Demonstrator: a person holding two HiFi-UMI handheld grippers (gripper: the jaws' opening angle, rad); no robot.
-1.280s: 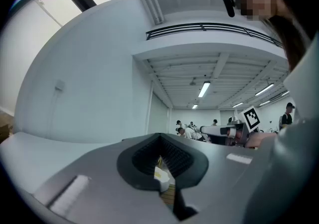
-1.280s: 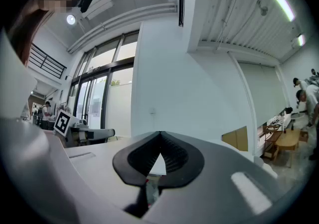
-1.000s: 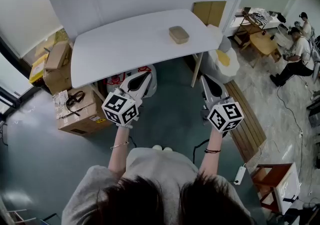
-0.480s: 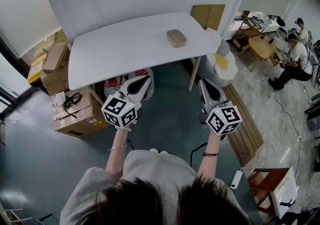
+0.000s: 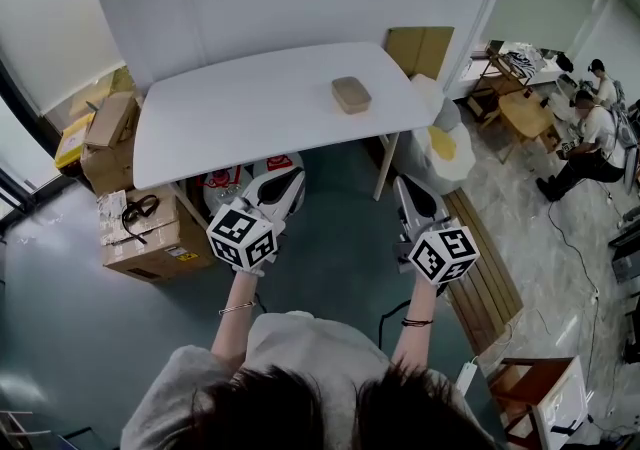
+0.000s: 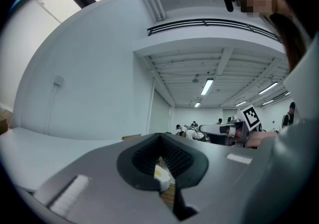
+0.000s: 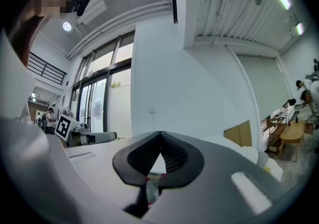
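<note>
I hold both grippers in front of me, above the dark floor and short of a white table [image 5: 220, 118]. The left gripper [image 5: 290, 176] points at the table's near edge and is shut, with nothing between its jaws. The right gripper [image 5: 405, 184] is held level with it, by the table's right leg, shut and empty too. In the left gripper view the left gripper [image 6: 160, 138] faces a white wall and ceiling. The right gripper [image 7: 160, 136] faces a wall and tall windows. A small tan box [image 5: 351, 94] lies on the table's right half, well beyond both grippers.
Cardboard boxes [image 5: 150, 228] stand left of the table and a flat cardboard sheet [image 5: 420, 46] leans on the wall behind it. A white and yellow bag [image 5: 445, 143] and a wooden slatted bench [image 5: 490, 258] lie to the right. People [image 5: 585, 133] work at far right.
The table and tan box have slid slightly lower in the head view. Both grippers stay shut and side by side, a little lower in the frame.
</note>
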